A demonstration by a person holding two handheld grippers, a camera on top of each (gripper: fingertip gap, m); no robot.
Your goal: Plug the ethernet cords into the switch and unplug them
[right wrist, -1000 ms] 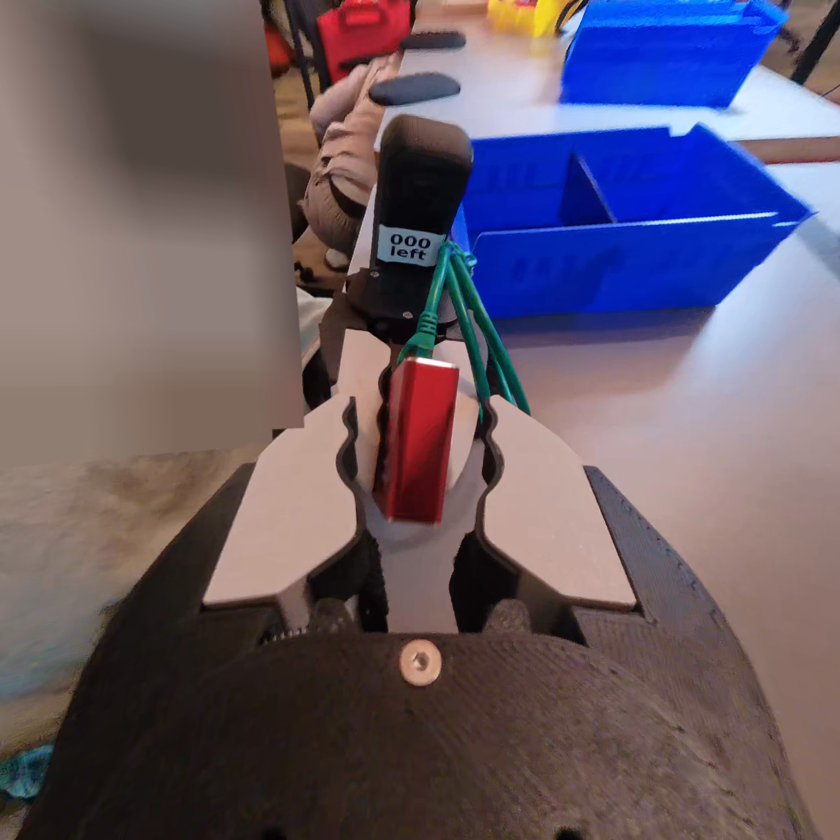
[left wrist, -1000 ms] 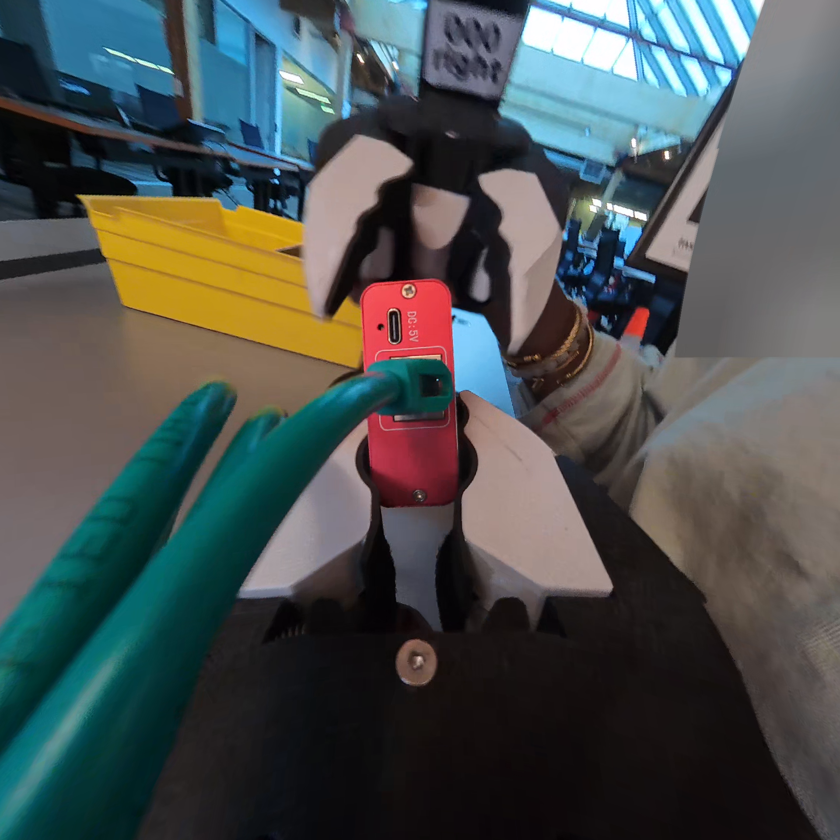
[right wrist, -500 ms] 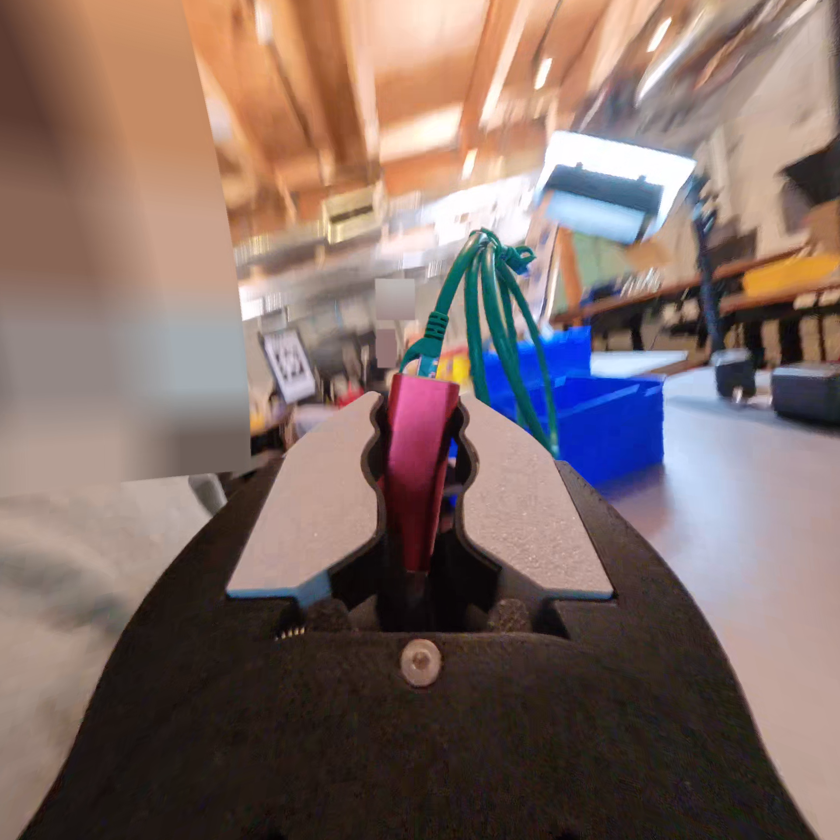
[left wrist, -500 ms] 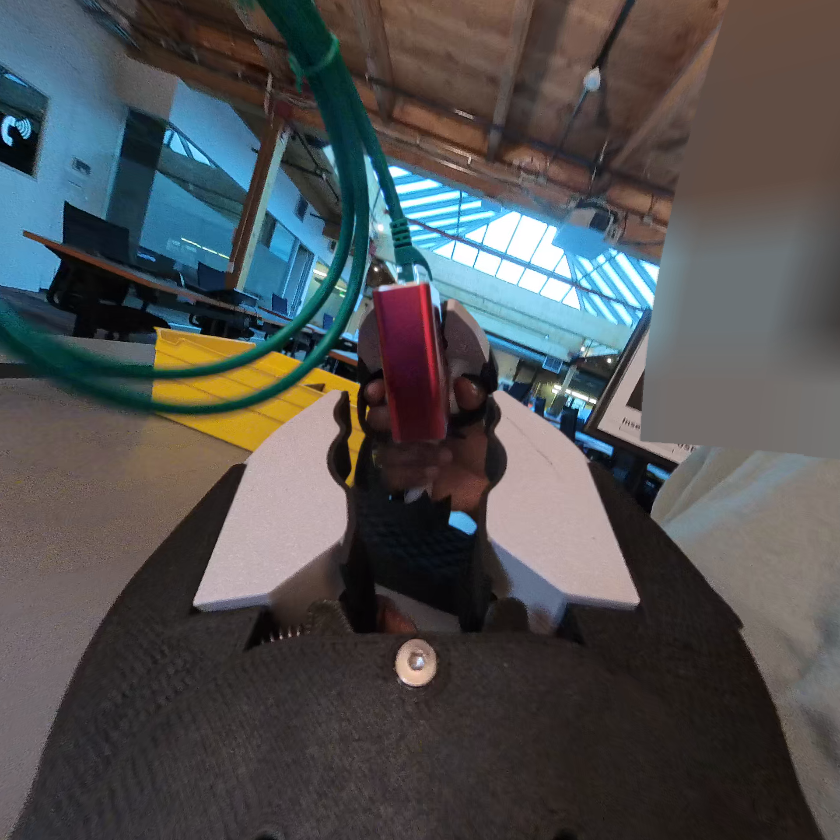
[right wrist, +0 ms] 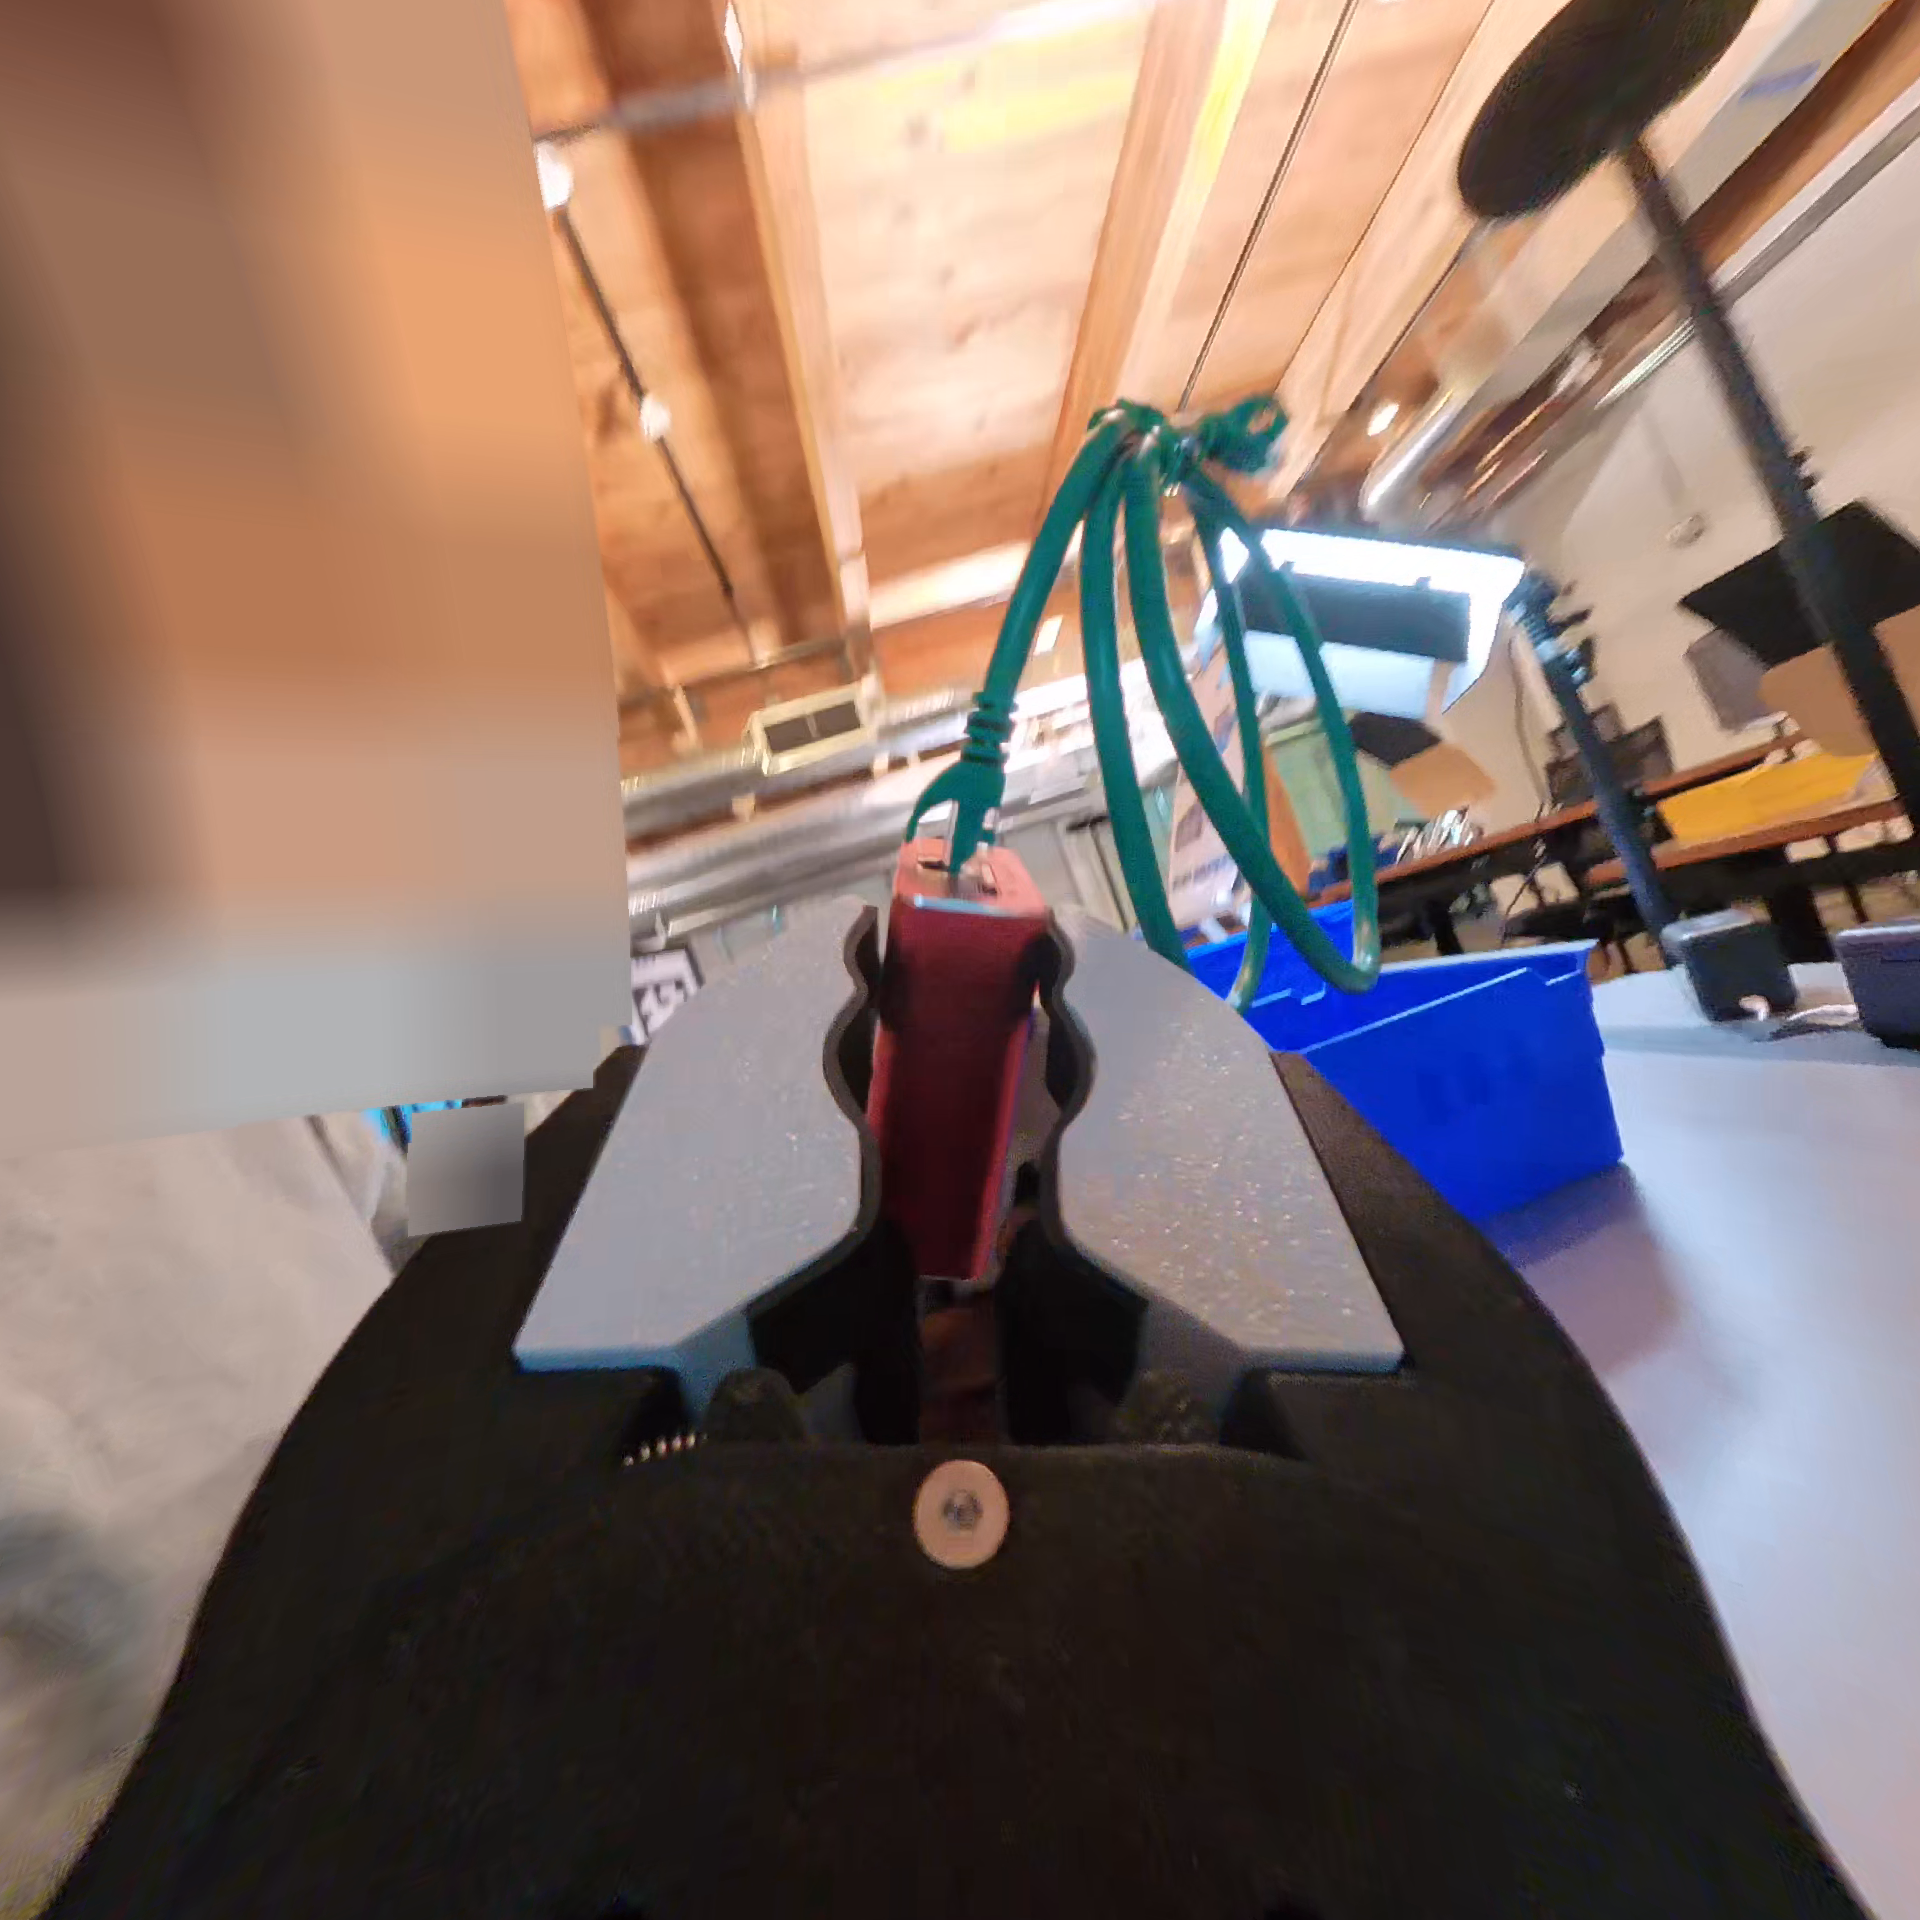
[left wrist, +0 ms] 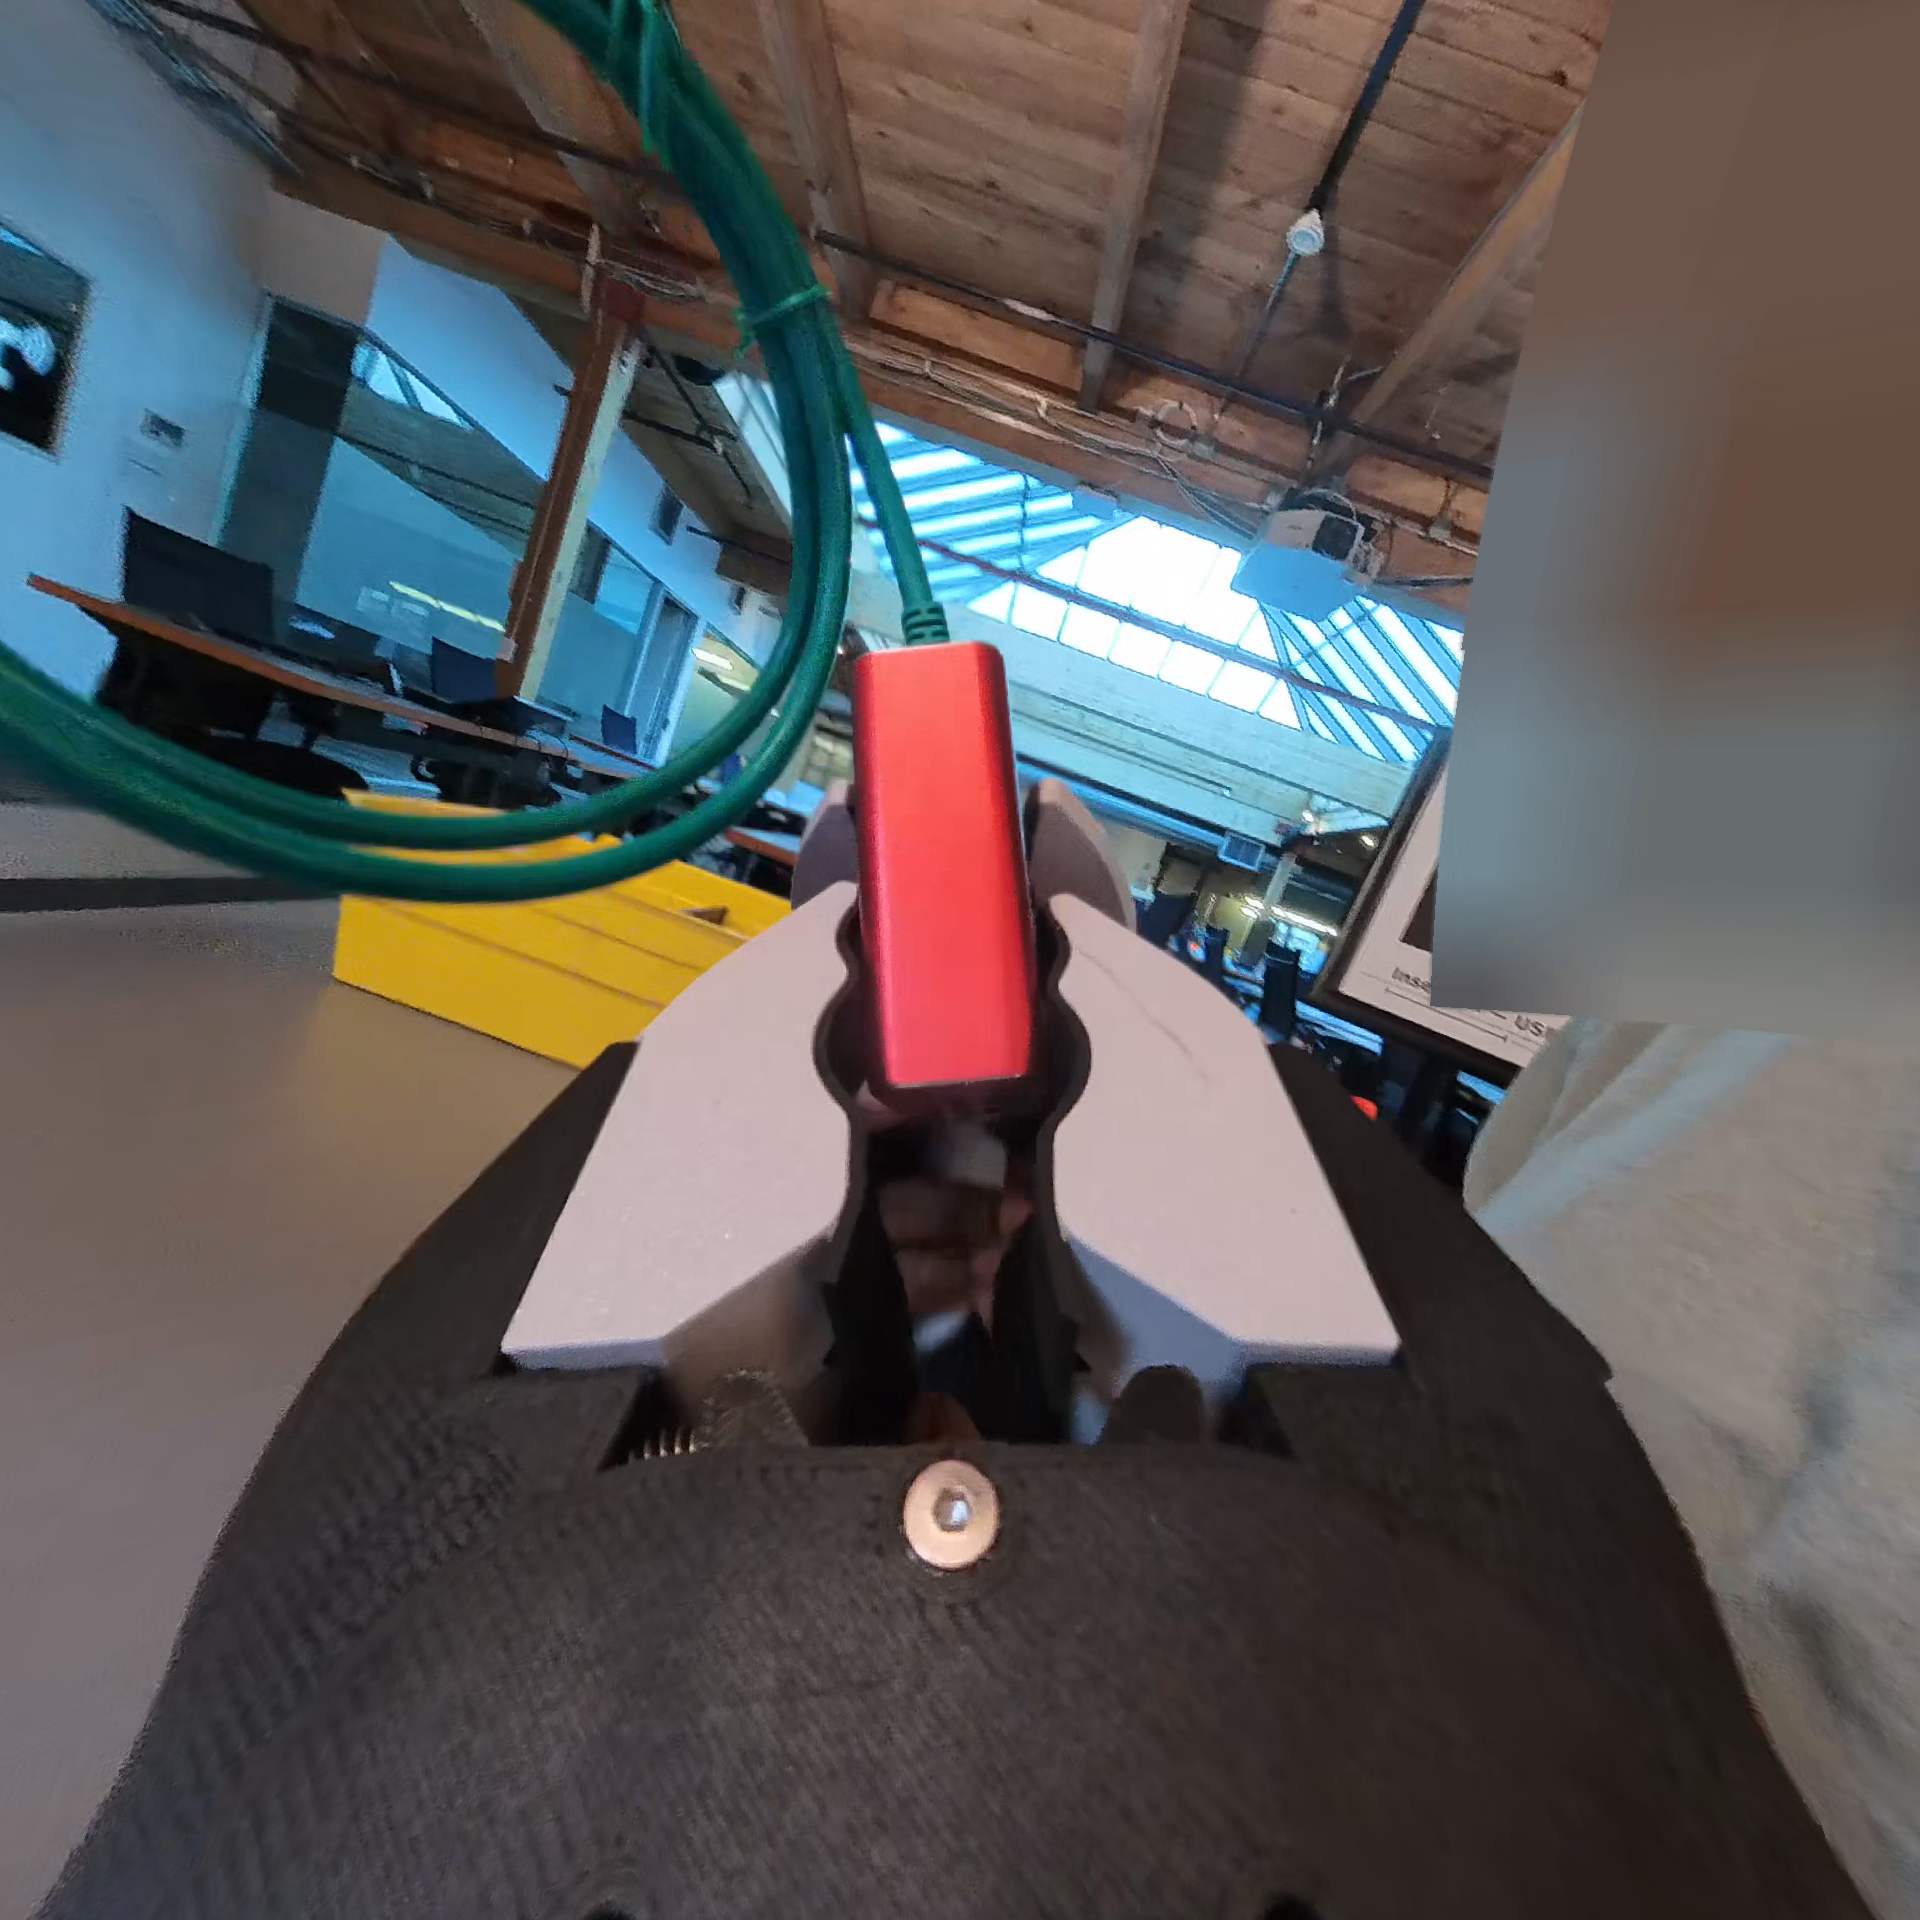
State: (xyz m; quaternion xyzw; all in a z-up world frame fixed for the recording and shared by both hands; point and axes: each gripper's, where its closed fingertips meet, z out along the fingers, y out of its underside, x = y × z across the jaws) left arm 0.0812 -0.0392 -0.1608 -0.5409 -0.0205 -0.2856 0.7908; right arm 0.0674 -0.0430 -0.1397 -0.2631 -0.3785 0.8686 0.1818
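Switch [left wrist: 940, 873] stands upright between the fingers [left wrist: 707, 1132] of my left gripper [left wrist: 943, 925], which pinch its lower half; half a second ago those fingers stood wide apart around it, so the left has closed in since then. From its top the green cord [left wrist: 821, 499] rises, loops over and sweeps off to the left above the grey tabletop [left wrist: 156, 1091], much as it did before. The yellow bin [left wrist: 520, 956] sits behind on the tabletop, as earlier. Behind the switch in this view I see the pale fingertips [left wrist: 1081, 862] of my other gripper flanking it too.

In the right wrist view, my right gripper [right wrist: 961, 997] is narrow on the same switch [right wrist: 951, 1081], its fingers [right wrist: 727, 1143] pressed against both sides, the same hold as half a second ago. The cord's plug [right wrist: 961, 805] is seated in the switch's top end and the cord [right wrist: 1132, 665] arcs up to a knotted tie, then hangs in loops toward the blue bin [right wrist: 1455, 1081] at the right. A second ago the whole lot was low over the tabletop; now both views look up at the wooden ceiling [right wrist: 935, 260].
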